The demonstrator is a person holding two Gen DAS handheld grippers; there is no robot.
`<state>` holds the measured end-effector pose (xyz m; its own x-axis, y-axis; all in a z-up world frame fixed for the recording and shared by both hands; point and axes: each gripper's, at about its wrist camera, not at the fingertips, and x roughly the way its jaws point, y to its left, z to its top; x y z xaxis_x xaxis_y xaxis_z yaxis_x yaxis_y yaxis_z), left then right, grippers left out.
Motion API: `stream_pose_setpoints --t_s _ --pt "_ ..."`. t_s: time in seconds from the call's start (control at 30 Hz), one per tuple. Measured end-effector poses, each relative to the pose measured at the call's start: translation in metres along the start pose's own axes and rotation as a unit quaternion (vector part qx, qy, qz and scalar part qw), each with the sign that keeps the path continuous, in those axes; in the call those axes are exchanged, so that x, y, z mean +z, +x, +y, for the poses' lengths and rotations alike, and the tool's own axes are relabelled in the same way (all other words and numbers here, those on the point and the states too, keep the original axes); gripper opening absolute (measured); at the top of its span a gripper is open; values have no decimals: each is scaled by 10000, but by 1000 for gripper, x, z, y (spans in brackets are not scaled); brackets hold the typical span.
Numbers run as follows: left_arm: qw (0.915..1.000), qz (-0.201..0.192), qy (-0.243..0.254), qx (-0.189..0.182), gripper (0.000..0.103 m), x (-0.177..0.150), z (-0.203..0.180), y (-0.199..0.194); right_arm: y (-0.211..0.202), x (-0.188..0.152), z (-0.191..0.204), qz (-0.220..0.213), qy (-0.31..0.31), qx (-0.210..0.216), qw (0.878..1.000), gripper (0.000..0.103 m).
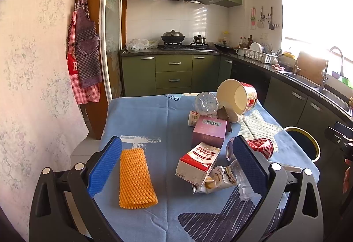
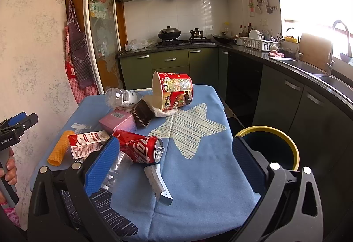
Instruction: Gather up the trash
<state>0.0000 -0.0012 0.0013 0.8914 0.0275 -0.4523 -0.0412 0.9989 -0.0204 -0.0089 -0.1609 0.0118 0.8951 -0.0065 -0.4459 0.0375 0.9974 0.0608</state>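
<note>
While both grippers hover above blue tablecloth (image 1: 141, 118), left gripper (image 1: 176, 164) spread wide, empty; orange foam net (image 1: 135, 178) between fingers, nearer left pad. Right gripper (image 2: 174, 167) wide, empty; red can (image 2: 139, 146) beside left pad, bin (image 2: 273, 144) behind right.

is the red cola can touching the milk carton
Cannot tell. In the right wrist view the right gripper's blue finger covers where the red cola can meets the milk carton; the left view hides it too.
</note>
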Motion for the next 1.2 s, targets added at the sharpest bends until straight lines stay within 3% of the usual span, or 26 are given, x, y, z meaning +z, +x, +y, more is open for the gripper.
stream_pose_setpoints --t_s 1.2 --pt "10000 37 49 -69 99 0 -3 -1 6 -4 -3 11 51 -43 10000 97"
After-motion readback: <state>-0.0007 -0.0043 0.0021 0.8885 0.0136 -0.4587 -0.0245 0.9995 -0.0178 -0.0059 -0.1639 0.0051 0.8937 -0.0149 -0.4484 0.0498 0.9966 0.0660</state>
